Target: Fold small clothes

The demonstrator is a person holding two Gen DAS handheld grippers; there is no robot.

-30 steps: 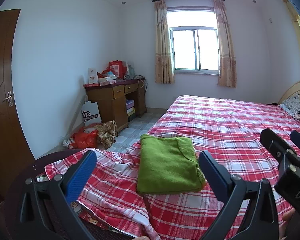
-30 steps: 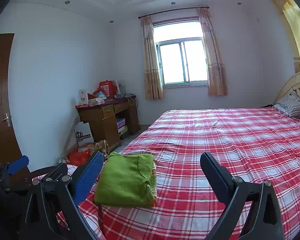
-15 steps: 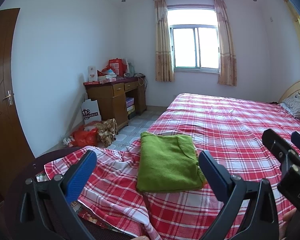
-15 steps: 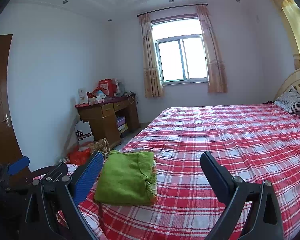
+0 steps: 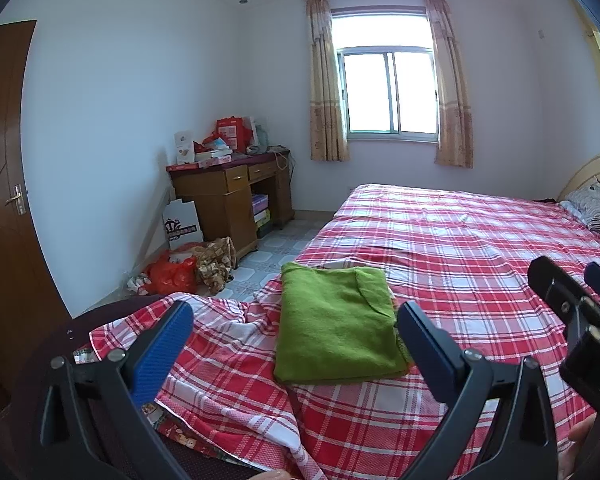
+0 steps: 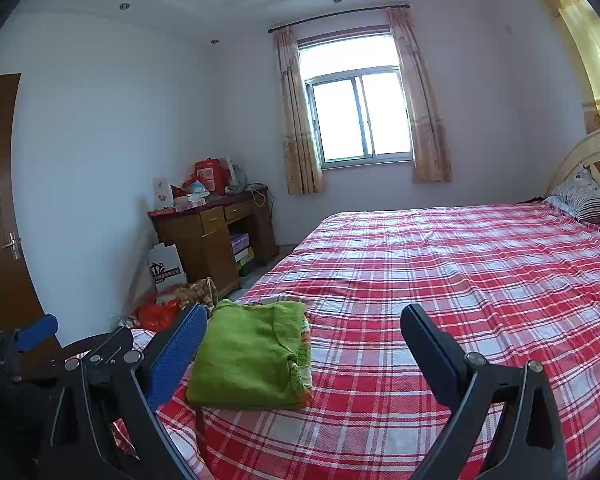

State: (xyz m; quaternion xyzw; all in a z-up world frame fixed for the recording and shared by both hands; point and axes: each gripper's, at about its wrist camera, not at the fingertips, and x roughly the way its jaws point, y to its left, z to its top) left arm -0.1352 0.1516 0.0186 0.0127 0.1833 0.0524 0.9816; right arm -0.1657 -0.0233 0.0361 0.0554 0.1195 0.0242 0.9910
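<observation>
With the green garment [image 5: 336, 326] already folded flat near the bed's [image 5: 480, 248] foot corner, I hold left gripper [image 5: 296, 330] and right gripper [image 6: 300, 334] spread wide, empty — best lift away without snagging it.

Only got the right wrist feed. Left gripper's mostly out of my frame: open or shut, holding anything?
Observer: Left gripper is open and empty, off the bed, pointed at the green garment.
Operator: Right gripper blocks the garment's left edge for me. Is it folded there?
Observer: Yes. The left wrist view shows that whole edge: straight, lying flat on the plaid sheet.
Operator: Anything left of it?
Observer: Only sheet, bunched into wrinkles there, its corner lying over a dark surface.
</observation>
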